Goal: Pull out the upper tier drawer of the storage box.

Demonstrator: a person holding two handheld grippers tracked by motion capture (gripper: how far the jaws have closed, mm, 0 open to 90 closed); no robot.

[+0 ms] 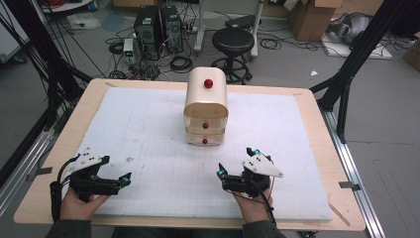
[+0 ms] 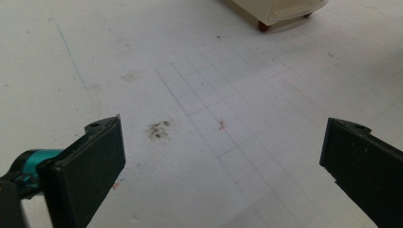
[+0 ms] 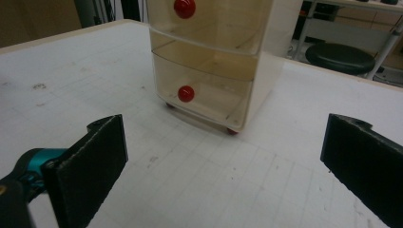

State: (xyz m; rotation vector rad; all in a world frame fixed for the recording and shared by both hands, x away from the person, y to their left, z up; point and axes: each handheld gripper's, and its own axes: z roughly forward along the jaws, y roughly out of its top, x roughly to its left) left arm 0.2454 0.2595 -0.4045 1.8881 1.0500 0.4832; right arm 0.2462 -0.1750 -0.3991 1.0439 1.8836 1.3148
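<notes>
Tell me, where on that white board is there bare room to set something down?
Almost everywhere. The board lies bare left of the drawer unit, right of it, and in the wide strip between it and the two grippers, left and right. Only the middle far part, where the unit stands, is taken.

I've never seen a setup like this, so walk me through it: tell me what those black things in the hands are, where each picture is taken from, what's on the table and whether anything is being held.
There is no robot here. A person holds a two-jaw tool in each hand: the left gripper and the right gripper. The high view looks down from above the person's side of the table. The other two pictures come from small cameras riding on each gripper, looking along its black jaws. On the white gridded mat stands a small cream drawer cabinet with red knobs. Both grippers are open and hold nothing; the right one faces the cabinet.
</notes>
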